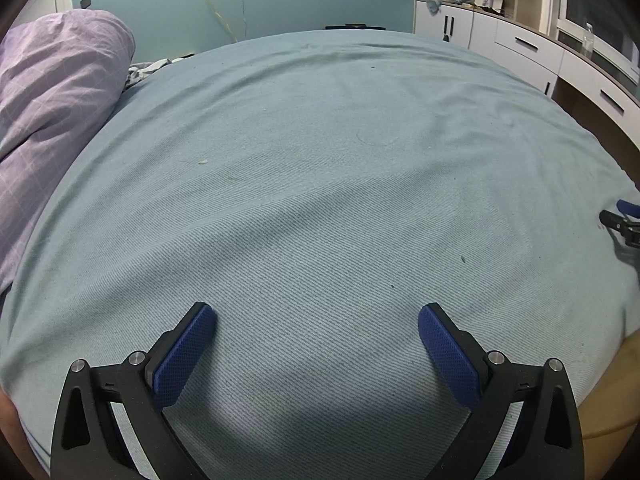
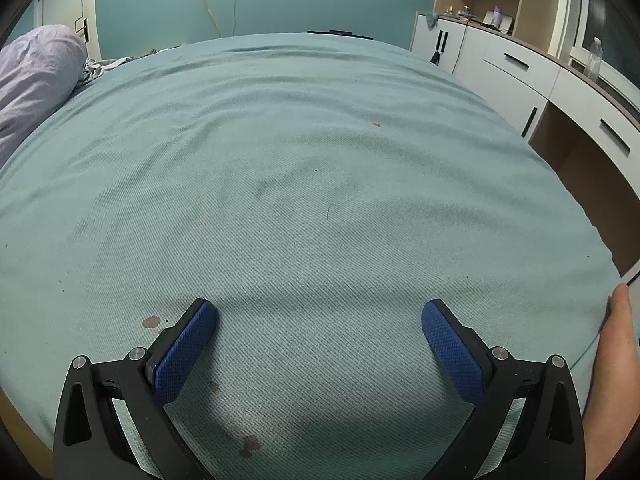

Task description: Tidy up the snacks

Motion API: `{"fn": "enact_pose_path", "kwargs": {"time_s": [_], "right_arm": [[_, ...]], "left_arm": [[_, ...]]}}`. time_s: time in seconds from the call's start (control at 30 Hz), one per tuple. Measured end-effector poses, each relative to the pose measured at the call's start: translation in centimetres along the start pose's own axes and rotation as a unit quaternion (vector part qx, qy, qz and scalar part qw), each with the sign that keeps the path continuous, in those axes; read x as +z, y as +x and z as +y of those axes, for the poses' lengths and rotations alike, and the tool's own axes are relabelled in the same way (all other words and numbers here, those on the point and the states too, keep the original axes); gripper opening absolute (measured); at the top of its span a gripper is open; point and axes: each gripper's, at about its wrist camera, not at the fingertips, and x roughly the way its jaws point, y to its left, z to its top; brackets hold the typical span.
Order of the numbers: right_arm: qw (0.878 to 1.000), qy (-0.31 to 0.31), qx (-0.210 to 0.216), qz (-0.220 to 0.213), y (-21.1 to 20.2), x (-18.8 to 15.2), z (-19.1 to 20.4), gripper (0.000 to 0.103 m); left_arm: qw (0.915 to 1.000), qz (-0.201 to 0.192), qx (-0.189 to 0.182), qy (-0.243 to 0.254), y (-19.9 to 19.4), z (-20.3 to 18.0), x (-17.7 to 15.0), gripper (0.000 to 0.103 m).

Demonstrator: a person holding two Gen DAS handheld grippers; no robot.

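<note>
Both my tools, the left tool (image 1: 317,322) and the right tool (image 2: 319,320), gape wide and empty over the teal bed sheet (image 1: 320,168). No snacks show in either view, so I judge I'm between steps. Next I must find one. No readable writing anywhere.

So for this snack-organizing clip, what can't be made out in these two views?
- Snacks: none shows in either view; only the bedsheet lies ahead of both open tongs.
- Right tongs: cut off by the left view's right edge.
- Items on the cabinet: too small and far to identify in either view.
- Arm: cut off by the right view's edge.
</note>
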Motion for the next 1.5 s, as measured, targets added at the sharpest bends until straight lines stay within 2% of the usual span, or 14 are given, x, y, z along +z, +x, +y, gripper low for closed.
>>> {"fn": "enact_pose_path", "kwargs": {"time_s": [0.5, 1.5], "right_arm": [[1.0, 0.007, 0.002, -0.005, 3.0, -0.8, 1.0, 0.103], [1.0, 0.007, 0.002, -0.005, 3.7, -0.6, 0.9, 0.103]], "left_arm": [[1.0, 0.0, 0.001, -0.001, 0.2, -0.1, 0.0, 0.103], [1.0, 0.0, 0.001, -0.001, 0.3, -0.3, 0.0, 0.103]]}}
